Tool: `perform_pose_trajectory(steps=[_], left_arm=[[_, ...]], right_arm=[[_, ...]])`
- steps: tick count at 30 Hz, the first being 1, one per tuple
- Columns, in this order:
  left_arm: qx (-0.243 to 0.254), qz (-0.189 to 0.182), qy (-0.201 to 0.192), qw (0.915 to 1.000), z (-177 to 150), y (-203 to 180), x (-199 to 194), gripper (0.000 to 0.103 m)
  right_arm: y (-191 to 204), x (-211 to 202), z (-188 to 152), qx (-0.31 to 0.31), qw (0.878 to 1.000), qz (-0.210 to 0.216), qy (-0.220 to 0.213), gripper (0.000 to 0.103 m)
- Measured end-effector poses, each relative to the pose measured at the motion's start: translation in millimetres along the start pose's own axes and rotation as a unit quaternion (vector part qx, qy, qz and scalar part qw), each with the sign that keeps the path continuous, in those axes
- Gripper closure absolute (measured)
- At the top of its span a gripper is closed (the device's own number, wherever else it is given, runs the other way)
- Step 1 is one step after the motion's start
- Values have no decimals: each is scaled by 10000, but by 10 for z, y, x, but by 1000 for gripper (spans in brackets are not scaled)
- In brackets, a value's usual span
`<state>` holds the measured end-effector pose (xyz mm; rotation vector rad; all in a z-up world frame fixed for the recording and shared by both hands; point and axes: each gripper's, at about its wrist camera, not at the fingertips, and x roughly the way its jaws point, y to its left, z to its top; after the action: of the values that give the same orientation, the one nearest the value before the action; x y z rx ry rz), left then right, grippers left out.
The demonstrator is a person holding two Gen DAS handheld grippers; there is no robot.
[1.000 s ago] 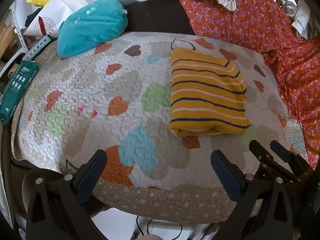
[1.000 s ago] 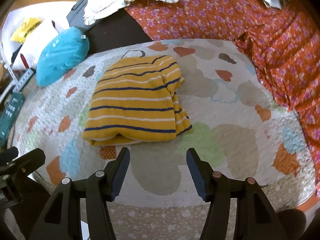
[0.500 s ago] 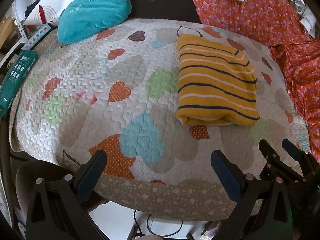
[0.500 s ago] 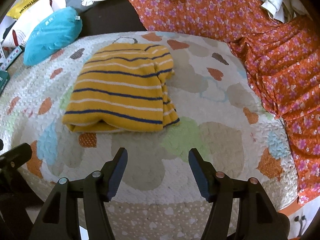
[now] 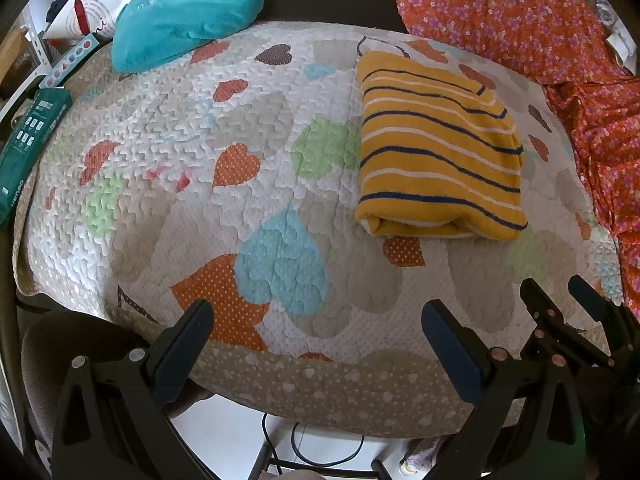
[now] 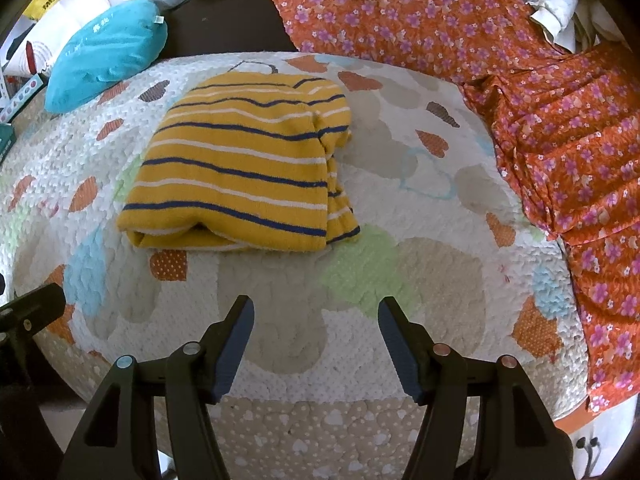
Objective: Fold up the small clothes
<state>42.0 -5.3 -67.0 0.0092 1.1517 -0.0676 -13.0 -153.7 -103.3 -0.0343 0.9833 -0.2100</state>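
A yellow sweater with navy and white stripes (image 5: 436, 152) lies folded into a rectangle on the heart-pattern quilt (image 5: 200, 152), right of the middle. It also shows in the right wrist view (image 6: 240, 176), where its thick fold edge faces me. My left gripper (image 5: 316, 320) is open and empty over the quilt's near edge, left of the sweater. My right gripper (image 6: 316, 320) is open and empty, a little short of the sweater's near edge. The right gripper also shows at the lower right of the left wrist view (image 5: 568, 300).
A teal cushion (image 5: 188, 8) lies at the quilt's (image 6: 400, 288) far left, also in the right wrist view (image 6: 104, 52). Orange floral fabric (image 6: 560, 132) is heaped along the right side. A green box (image 5: 28, 152) and bags sit at the far left. Floor and cables show below the near edge.
Both grippers have pulled back and risen from the sweater, which now looks further away. Both stay open and empty. The sweater has not moved.
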Motion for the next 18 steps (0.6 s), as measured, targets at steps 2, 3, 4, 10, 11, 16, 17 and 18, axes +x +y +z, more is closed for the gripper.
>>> perform_pose_trajectory(steps=[2, 3, 4, 10, 11, 16, 17, 18], left_arm=[[2, -2, 16, 10000, -8, 5, 15, 0], [6, -2, 24, 10000, -9, 7, 22, 0], [10, -6, 30, 10000, -7, 7, 26, 0], [-24, -19, 139, 9999, -21, 11, 77, 0], [-34, -28, 159, 9999, -24, 12, 86, 0], [-59, -39, 191, 9998, -31, 18, 100, 0], [-54, -39, 184, 9998, -33, 17, 100, 0], [-49, -47, 187, 9998, -31, 19, 103, 0]], right_arm=[[8, 9, -3, -15, 10000, -15, 27, 34], [11, 14, -6, -19, 10000, -20, 35, 34], [15, 15, -8, -24, 10000, -34, 45, 34], [33, 30, -11, -99, 9999, -75, 67, 34], [34, 32, -14, -107, 9999, -76, 73, 34], [35, 44, -17, -136, 9998, -79, 105, 34], [32, 47, -19, -137, 9998, -75, 107, 34], [34, 47, -21, -132, 9998, -75, 110, 34]])
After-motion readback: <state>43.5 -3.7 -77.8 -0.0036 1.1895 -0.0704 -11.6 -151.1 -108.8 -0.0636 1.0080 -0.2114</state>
